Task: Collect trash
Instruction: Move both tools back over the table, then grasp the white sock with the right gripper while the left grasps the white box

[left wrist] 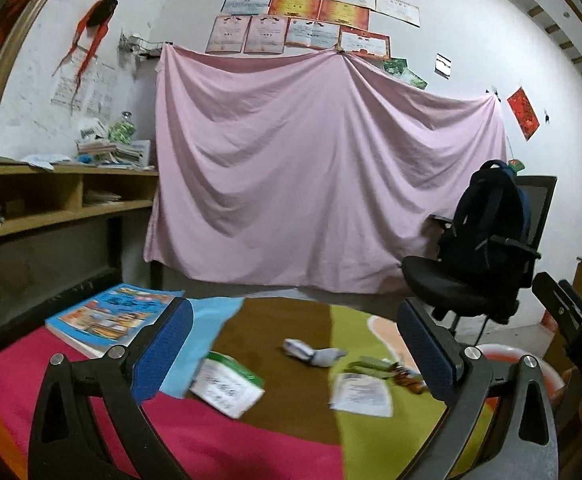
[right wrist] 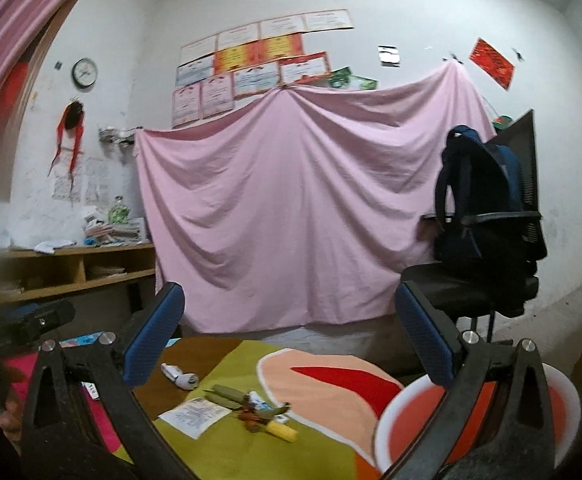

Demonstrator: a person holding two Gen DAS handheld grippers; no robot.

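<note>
Hovering between pickups: both hand-held grippers released and empty over the counter, trash still scattered.

Left hand-held gripper has jaws spread wide, nothing between them; right hand-held gripper likewise spread and empty. On the patchwork cloth lie a green-and-white carton, a crumpled wrapper, a paper slip, and food scraps incl. a corn piece. A red-and-white bin sits at the counter's right edge, just under the right hand-held gripper. Book at far left, likely not trash. Next move, I judge: lower one hand-held gripper onto a piece, probably carton or slip, clench, carry to the bin.
</note>
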